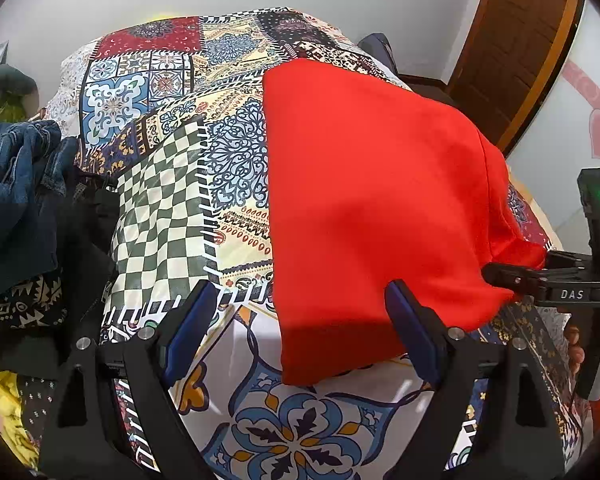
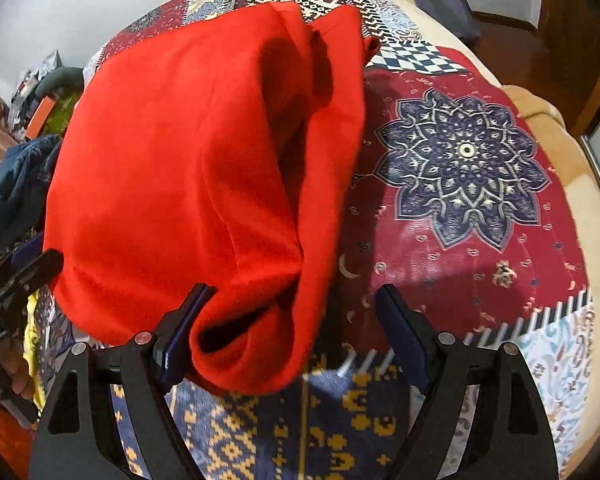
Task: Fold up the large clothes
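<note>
A red garment (image 1: 372, 208) lies folded on a bed covered by a patchwork bedspread (image 1: 164, 92) of mandala, checkerboard and floral tile panels.

In the left wrist view, the left gripper (image 1: 300, 328) has its jaws spread wide apart, with nothing pressed between them. Its blue-padded fingers (image 1: 188, 328) frame the near left corner of the red garment: one pad stands over the checkered patch beside the cloth, the other over the garment's lower edge. Whether that pad touches the fabric cannot be told.

At the right edge of the same view the right gripper appears from the side, at the garment's far corner, a small green light glowing on its body. The white letters "DAS" (image 1: 572, 294) can be read on its black frame. Fingers of a hand (image 1: 576, 354) holding it show just below.

In the right wrist view, the right gripper (image 2: 296, 332) is also open wide. Its left pad lies against a rolled, hanging fold of the red garment (image 2: 204, 184), while the right pad stands clear over the dark red panel with the navy mandala (image 2: 466, 168). The cloth is not clamped.

A heap of blue denim and dark clothes (image 1: 16, 184) sits at the left of the bed, well apart from the garment. A wooden door (image 1: 520, 56) stands beyond.
</note>
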